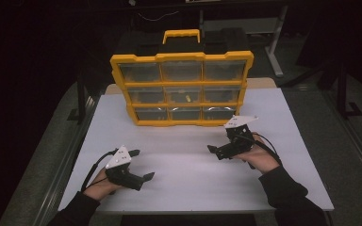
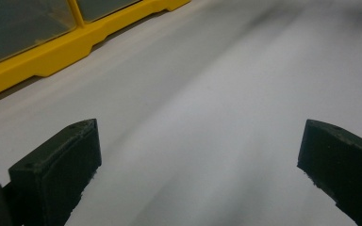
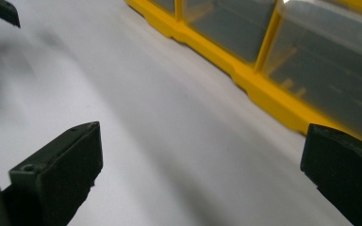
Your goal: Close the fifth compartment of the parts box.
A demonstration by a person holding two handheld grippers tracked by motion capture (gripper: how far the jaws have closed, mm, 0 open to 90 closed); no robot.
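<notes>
Yellow-framed organizer (image 1: 181, 89) with clear drawers stands upright at the upper centre of the high view, on the far part of the white table (image 1: 188, 174). Lower left, the left claw (image 1: 141, 165) rests wide apart with nothing between; right of centre, the right claw (image 1: 218, 145) is spread wide just below the organizer's base.

Left gripper view: the organizer's yellow base (image 2: 52, 56) crosses the upper left, both jaws wide over bare table.

Right gripper view: drawers (image 3: 311, 52) fill the upper right, jaws wide and empty.
</notes>
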